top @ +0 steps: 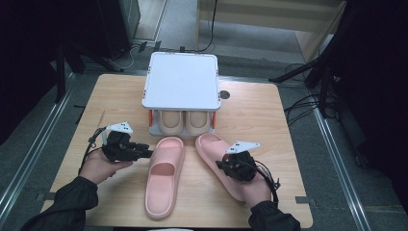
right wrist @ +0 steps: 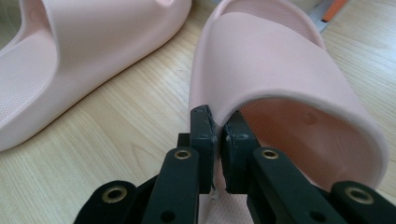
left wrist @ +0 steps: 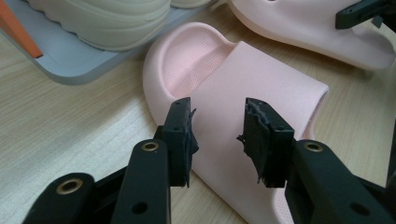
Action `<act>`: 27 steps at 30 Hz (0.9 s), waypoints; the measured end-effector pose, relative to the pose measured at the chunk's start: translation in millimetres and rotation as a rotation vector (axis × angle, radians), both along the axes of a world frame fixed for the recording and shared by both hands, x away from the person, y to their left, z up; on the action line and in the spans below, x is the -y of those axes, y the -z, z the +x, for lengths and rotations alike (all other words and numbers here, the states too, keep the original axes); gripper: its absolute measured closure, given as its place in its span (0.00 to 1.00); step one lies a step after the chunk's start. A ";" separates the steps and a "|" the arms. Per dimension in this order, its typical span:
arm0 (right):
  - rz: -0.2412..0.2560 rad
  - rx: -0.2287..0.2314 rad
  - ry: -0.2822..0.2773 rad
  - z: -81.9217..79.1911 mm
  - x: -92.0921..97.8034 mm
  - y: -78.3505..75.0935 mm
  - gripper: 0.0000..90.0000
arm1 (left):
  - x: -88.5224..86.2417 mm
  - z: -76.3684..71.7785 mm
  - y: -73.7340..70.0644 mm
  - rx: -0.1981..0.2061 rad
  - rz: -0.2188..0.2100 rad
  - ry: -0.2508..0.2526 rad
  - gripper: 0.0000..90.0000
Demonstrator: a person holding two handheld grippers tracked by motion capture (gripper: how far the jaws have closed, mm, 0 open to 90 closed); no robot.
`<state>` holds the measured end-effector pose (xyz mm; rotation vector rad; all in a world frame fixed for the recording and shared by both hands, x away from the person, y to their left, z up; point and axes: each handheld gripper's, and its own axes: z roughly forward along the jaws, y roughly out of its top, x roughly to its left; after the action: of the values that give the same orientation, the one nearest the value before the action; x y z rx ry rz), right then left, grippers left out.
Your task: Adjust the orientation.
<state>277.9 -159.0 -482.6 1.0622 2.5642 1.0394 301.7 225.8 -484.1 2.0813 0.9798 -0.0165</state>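
Two pink foam slippers lie on the wooden bench before a rack, toes toward it.
Right gripper (right wrist: 219,126) pinches the right slipper (right wrist: 280,70) strap edge; left gripper (left wrist: 217,135), fingers wide, hovers over the left slipper (left wrist: 243,79) with its smooth strap and dimpled footbed.

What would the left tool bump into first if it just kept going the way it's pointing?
Most likely the nearer pink slipper. The left tool is open, and its jaws frame that slipper's strap, close ahead. Whether it already touches is hard to judge. The other pink slipper lies beyond it.
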 end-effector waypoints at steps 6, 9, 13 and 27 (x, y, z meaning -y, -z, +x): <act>-0.011 -0.002 -0.011 -3.8 -8.7 1.7 0.94 | -0.4 0.2 0.2 -0.003 0.001 0.000 0.70; -0.015 -0.011 -0.012 -5.2 -10.7 2.9 0.95 | -0.6 0.0 0.4 -0.002 0.000 -0.003 0.69; -0.037 0.005 -0.014 -9.2 -17.3 5.8 0.95 | -0.7 -0.1 0.5 -0.002 -0.001 -0.003 0.69; -0.046 0.003 -0.026 -11.6 -37.2 15.4 0.92 | 2.2 -0.4 2.7 -0.008 0.023 0.024 0.70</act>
<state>266.2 -121.8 -498.1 1.0175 2.5935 0.9826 301.2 223.6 -486.8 2.1154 0.9641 -0.0262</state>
